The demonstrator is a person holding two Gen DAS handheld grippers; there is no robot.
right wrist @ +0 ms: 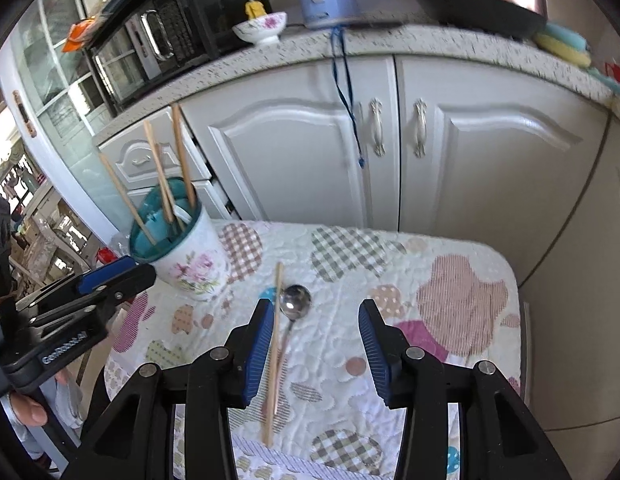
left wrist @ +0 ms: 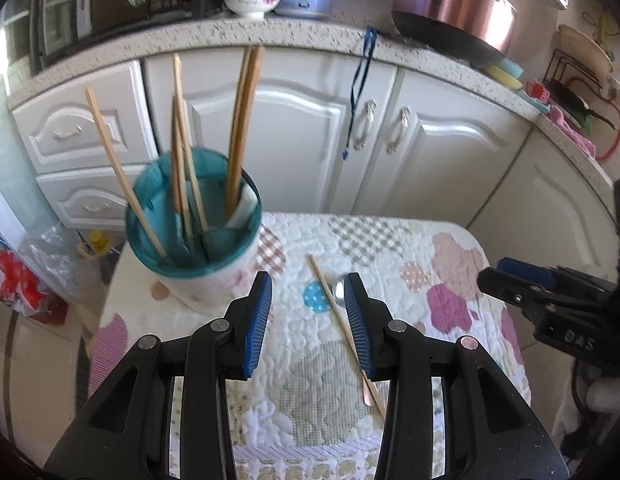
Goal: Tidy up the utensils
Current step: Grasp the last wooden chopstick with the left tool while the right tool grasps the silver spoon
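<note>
Loose chopstick (right wrist: 274, 344) lying flat on the quilted counter (right wrist: 450, 264), long axis running toward the cabinets, spoon (right wrist: 294, 302) touching alongside, bowl end farthest, utensil cup (right wrist: 189, 256) left, right tongs (right wrist: 316, 344) spread above, left tongs (left wrist: 307, 320) spread, empty.

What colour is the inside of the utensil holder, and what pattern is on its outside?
The utensil holder is teal inside, white with pink flowers outside; the right wrist view shows it best.
</note>
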